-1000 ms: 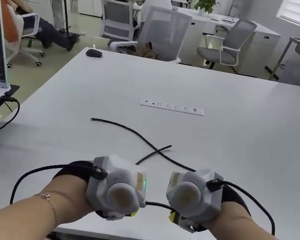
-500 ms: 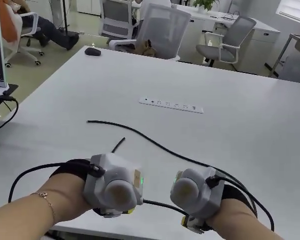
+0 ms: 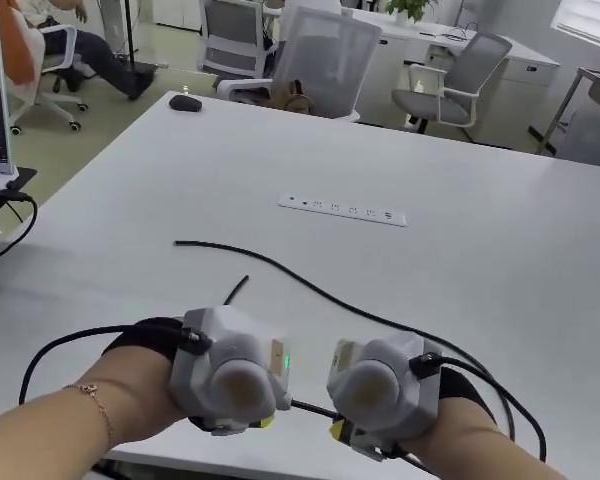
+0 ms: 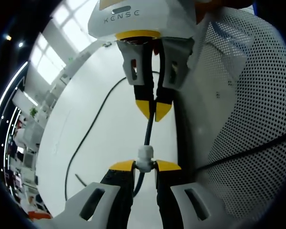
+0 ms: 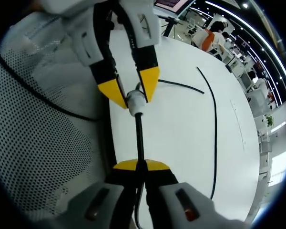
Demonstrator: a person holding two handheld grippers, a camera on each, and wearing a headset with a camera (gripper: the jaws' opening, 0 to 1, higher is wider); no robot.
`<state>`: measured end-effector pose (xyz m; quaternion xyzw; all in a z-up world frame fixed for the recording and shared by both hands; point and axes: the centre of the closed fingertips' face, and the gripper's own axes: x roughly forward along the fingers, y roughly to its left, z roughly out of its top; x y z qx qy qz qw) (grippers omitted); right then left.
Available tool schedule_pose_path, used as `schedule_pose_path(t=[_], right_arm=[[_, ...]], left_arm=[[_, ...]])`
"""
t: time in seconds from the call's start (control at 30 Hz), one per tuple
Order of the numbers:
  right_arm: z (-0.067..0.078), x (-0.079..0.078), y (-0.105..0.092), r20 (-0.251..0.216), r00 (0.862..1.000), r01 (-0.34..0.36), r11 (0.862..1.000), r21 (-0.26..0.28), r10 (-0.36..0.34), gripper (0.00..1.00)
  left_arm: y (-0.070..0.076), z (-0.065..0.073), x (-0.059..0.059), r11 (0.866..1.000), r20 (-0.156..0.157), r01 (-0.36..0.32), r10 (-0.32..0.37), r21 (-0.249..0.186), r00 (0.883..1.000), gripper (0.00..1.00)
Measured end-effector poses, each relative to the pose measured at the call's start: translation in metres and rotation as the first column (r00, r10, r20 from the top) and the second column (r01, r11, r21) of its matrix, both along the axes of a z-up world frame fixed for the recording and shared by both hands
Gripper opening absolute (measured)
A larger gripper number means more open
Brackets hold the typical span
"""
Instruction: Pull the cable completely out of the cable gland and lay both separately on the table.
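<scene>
Jaws of the left gripper point(image 4: 145, 165) are drawn in narrow around the white cable gland point(image 4: 145, 158), which sits between their yellow tips at the bottom centre of the left gripper view. The black cable point(image 4: 149, 126) passes through the gland, so the two are not apart. It rises to the centre of that frame, where the right gripper point(image 5: 139, 165) has its jaws pinched tight on it just beyond the gland. In the right gripper view the grip sits at the lower centre, with a short straight run of cable between it and the gland above.

In the head view both grippers are low in the frame, side by side and close together, their rounded white backs turned to the camera. They sit over the near edge of the white table point(image 3: 480, 260). The left forearm point(image 3: 50, 425) enters from the lower left with a thin bracelet point(image 3: 93, 400) at the wrist. The right forearm point(image 3: 480, 450) enters from the lower right.

Beyond the grippers the free length of cable lies on the table, curving up to the left of centre. A short black piece point(image 3: 237, 290) lies just beside it. Farther up at centre lies a white power strip point(image 3: 342, 211). A dark mouse point(image 3: 187, 104) sits near the far edge at upper left, with office chairs point(image 3: 330, 55) behind.
</scene>
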<state>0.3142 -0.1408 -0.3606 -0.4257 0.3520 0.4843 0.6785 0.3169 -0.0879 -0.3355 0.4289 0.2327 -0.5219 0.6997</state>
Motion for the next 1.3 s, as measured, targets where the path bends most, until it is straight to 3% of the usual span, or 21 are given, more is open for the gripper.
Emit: schedule_pose_path(t=[0.33,0.4,0.47,0.63,0.7,0.77,0.87,0.97,1.1,1.2,1.3], right_arm=[[-0.009,0.007,-0.025,-0.012,0.996,0.092,0.992,-0.081,-0.094,0.02],[-0.013,0.009,-0.045,0.01,0.991,0.13,0.974,-0.185,-0.131,0.02],[-0.015,0.012,-0.056,0.016,0.987,0.157,0.961,-0.227,-0.157,0.02],[-0.018,0.009,-0.059,-0.021,0.98,0.187,0.959,-0.214,-0.195,0.04],[-0.019,0.006,-0.056,-0.029,0.983,0.172,0.963,-0.209,-0.181,0.11],[-0.017,0.005,-0.046,-0.03,0.987,0.149,0.974,-0.172,-0.157,0.18],[-0.014,0.002,-0.028,-0.038,0.995,0.088,0.989,-0.118,-0.093,0.2],[-0.008,-0.001,-0.01,-0.051,0.997,0.061,0.998,-0.025,-0.062,0.21],[0.001,-0.002,0.005,-0.017,1.0,0.003,1.0,0.023,-0.003,0.19],[0.004,-0.006,0.013,-0.017,1.0,-0.025,0.998,0.057,0.026,0.16],[0.003,-0.005,0.011,-0.014,0.999,-0.031,0.999,0.045,0.031,0.03]], left_arm=[[0.003,-0.002,0.001,1.0,-0.002,-0.003,0.003,0.014,1.0,0.18],[0.003,-0.002,0.001,1.0,-0.001,-0.003,0.003,0.015,1.0,0.18],[0.004,-0.003,0.001,1.0,-0.005,-0.004,0.004,0.017,1.0,0.18],[0.004,-0.004,0.0,1.0,-0.007,0.0,0.0,0.021,1.0,0.18],[0.006,-0.006,0.0,0.999,-0.002,0.005,-0.005,0.037,1.0,0.18],[0.006,-0.008,-0.001,0.999,-0.002,0.015,-0.015,0.051,1.0,0.18],[0.004,-0.006,-0.002,0.999,-0.001,0.018,-0.018,0.043,1.0,0.18],[0.004,-0.005,-0.001,0.999,0.003,0.017,-0.017,0.037,1.0,0.18],[0.003,-0.003,-0.001,0.999,0.009,0.02,-0.02,0.03,1.0,0.18],[0.002,-0.002,-0.001,0.999,0.013,0.024,-0.025,0.026,1.0,0.18],[0.001,-0.001,-0.001,0.999,0.015,0.025,-0.025,0.021,1.0,0.18]])
